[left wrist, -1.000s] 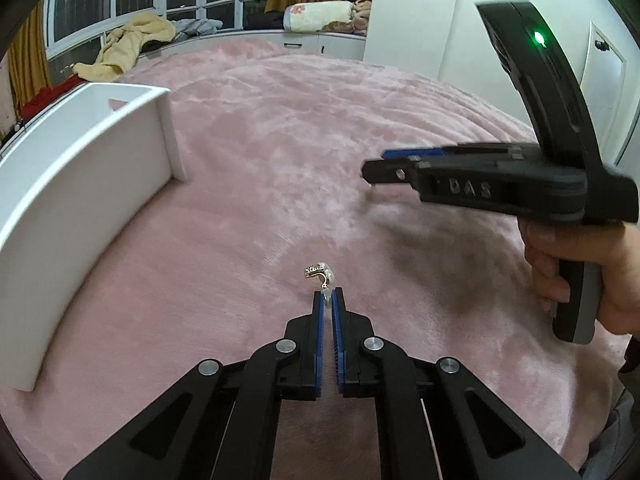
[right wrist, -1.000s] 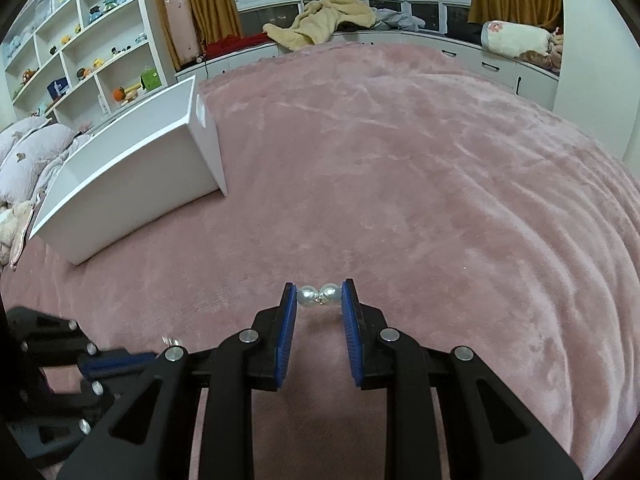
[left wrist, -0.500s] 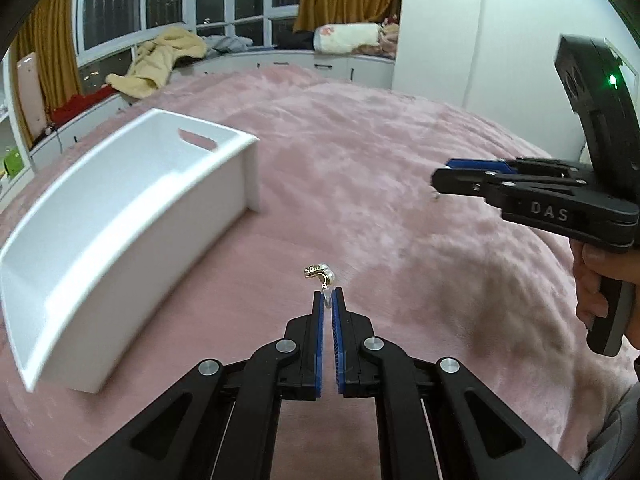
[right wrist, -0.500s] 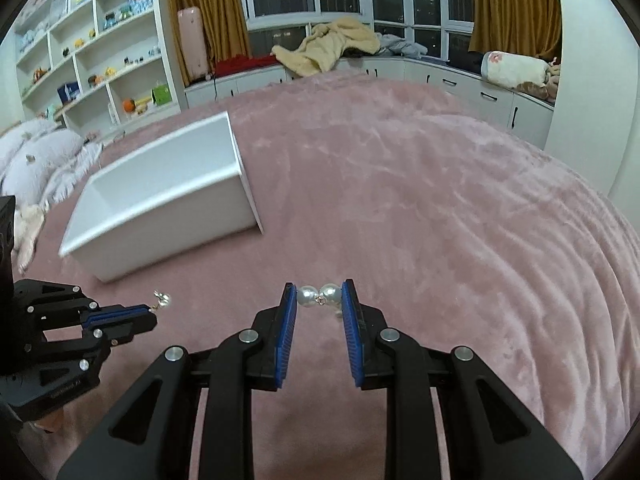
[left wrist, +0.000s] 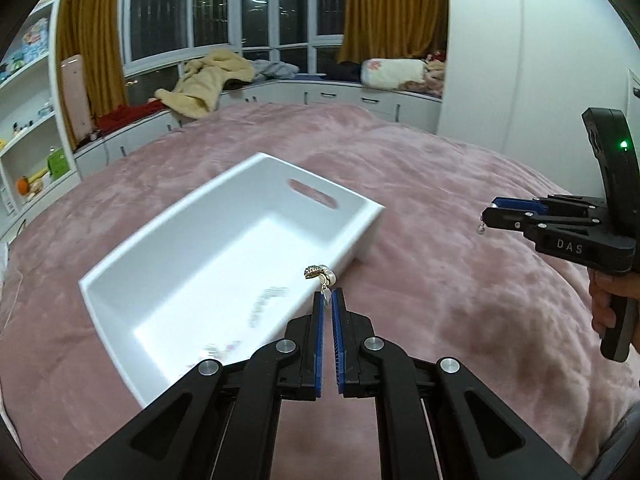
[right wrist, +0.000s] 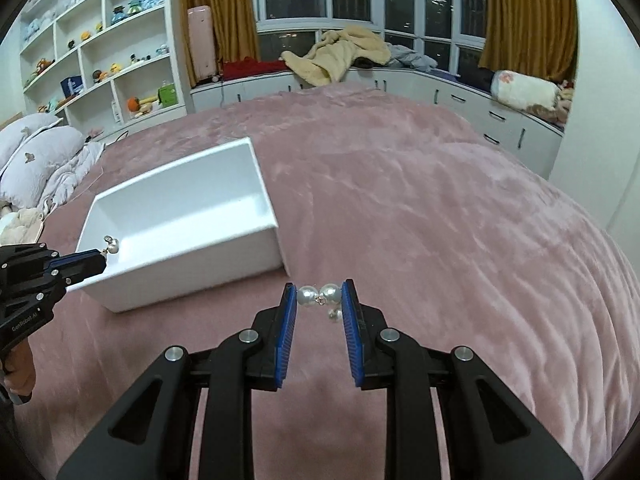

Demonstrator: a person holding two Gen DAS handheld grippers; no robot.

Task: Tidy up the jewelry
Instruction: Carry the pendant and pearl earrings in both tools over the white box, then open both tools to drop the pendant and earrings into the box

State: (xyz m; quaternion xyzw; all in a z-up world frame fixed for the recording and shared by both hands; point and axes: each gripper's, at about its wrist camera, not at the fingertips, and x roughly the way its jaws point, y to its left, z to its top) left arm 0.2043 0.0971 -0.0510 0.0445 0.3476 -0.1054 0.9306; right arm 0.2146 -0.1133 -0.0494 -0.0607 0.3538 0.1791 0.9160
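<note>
My left gripper [left wrist: 327, 300] is shut on a gold earring [left wrist: 319, 273] with a small pearl, held above the near right rim of a white box [left wrist: 362, 236] on the pink bed. The box holds some blurred small jewelry [left wrist: 264, 306]. My right gripper [right wrist: 319, 295] is shut on a pearl earring [right wrist: 318, 294] with two round pearls, held above the bed to the right of the white box [right wrist: 224, 254]. The right gripper also shows at the right of the left wrist view [left wrist: 490, 216], and the left gripper shows at the left of the right wrist view [right wrist: 102, 258].
The pink plush blanket [right wrist: 440, 220] covers the whole bed. White shelves with toys [right wrist: 100, 60] stand at the far left. A window bench with clothes [right wrist: 340, 56] and drawers runs along the back. Grey pillows [right wrist: 32, 152] lie at the left.
Both grippers have risen and swung left toward the white box, each still holding its earring. The left gripper's earring now hangs over the box's rim.
</note>
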